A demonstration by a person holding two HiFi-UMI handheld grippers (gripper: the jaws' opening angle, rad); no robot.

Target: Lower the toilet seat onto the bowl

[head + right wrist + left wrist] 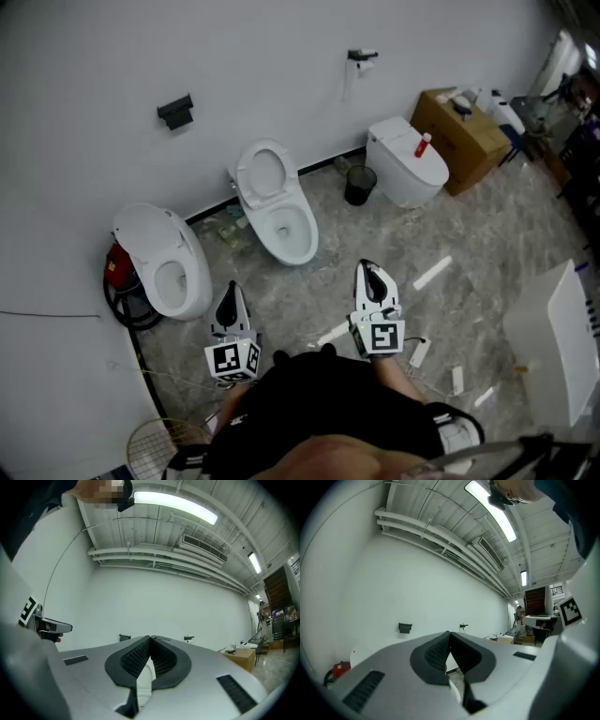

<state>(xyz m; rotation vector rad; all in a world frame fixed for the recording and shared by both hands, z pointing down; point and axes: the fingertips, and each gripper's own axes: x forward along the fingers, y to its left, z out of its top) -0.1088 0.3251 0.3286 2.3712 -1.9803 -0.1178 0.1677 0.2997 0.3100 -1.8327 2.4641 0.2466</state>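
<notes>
Okay, three white toilets stand along the wall on a marbled floor (487,234). The middle toilet (289,234) has its toilet seat (262,172) raised, leaning back toward the wall, off the bowl. A cardboard box (461,141) sits far right. The left hand-held gripper (231,287) and right hand-held gripper (367,268) are both pinched fully closed, empty, and well short of that toilet. A small black bin (359,185) stands beside it.

I hold my left hand-held gripper (232,309) and right hand-held gripper (371,278) out front, roughly level, both closed and empty.
</notes>
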